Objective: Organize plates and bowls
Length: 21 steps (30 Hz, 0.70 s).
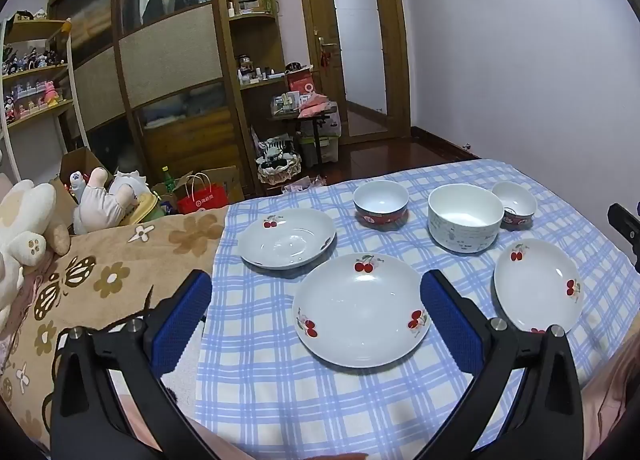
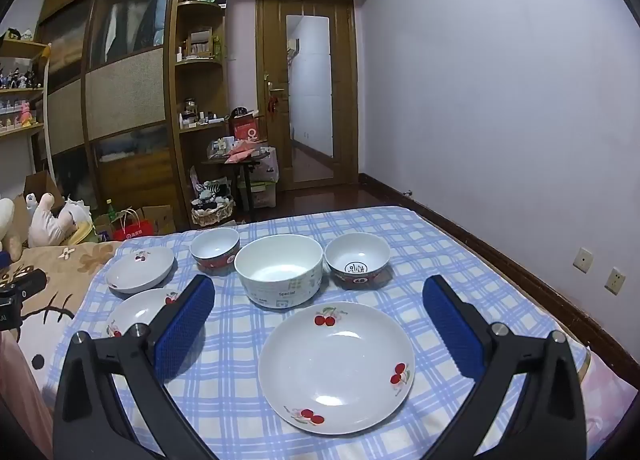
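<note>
Three white cherry-print plates lie on a blue checked cloth [image 1: 280, 392]: left plate [image 1: 287, 237], middle plate [image 1: 361, 308], right plate [image 1: 538, 285]. Behind them stand a red-banded bowl [image 1: 380, 202], a large white bowl [image 1: 465, 217] and a second red-banded bowl [image 1: 515, 205]. My left gripper [image 1: 316, 286] is open and empty, hovering over the middle plate. My right gripper [image 2: 319, 290] is open and empty above the right plate [image 2: 336, 367], with the large bowl [image 2: 279, 269], both red-banded bowls [image 2: 215, 247] [image 2: 357, 259] and the other plates [image 2: 140, 269] [image 2: 140, 310] beyond.
The cloth covers a bed with a brown flowered blanket [image 1: 112, 280] on its left. Plush toys [image 1: 28, 220] sit at the far left. A wall [image 2: 500, 120] runs along the right side. Wardrobe, shelves and a door [image 1: 356, 52] stand behind.
</note>
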Each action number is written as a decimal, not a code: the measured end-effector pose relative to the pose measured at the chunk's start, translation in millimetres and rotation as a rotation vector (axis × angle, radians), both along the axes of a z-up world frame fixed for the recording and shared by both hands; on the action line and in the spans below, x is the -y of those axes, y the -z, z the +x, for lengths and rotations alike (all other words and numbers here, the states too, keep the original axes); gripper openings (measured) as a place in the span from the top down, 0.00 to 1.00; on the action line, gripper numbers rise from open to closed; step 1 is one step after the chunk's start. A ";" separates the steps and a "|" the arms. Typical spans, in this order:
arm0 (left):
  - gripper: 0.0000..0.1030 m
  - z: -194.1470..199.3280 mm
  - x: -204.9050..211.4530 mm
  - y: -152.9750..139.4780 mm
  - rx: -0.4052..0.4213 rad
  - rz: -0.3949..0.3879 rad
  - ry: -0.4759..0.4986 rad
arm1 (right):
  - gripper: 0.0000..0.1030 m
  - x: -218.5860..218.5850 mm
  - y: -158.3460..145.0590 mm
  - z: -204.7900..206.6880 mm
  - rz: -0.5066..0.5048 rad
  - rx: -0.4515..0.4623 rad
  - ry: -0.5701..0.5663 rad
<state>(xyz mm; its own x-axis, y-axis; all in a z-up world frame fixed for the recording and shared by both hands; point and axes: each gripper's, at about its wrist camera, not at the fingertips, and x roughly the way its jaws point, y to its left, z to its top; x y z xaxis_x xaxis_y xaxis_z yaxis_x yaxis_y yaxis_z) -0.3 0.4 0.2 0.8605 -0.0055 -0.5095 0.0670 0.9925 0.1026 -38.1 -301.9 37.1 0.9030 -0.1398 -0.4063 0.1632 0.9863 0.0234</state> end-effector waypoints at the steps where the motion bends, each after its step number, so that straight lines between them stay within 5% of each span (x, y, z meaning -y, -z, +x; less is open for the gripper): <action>1: 0.01 0.1 0.1 0.0 -0.003 0.007 -0.003 | 0.00 0.0 -0.1 -0.2 0.001 0.003 0.000; 21: 0.01 -3.6 -2.1 1.1 0.007 0.015 0.001 | 0.00 -1.0 -0.5 -0.4 -0.004 0.000 0.001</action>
<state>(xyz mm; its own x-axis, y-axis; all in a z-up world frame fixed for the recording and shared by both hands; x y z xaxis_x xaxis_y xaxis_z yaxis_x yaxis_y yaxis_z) -4.0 2.5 -0.9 0.8640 0.0012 -0.5034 0.0671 0.9908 0.1177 -38.5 -300.9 37.6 0.9027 -0.1425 -0.4061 0.1643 0.9862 0.0191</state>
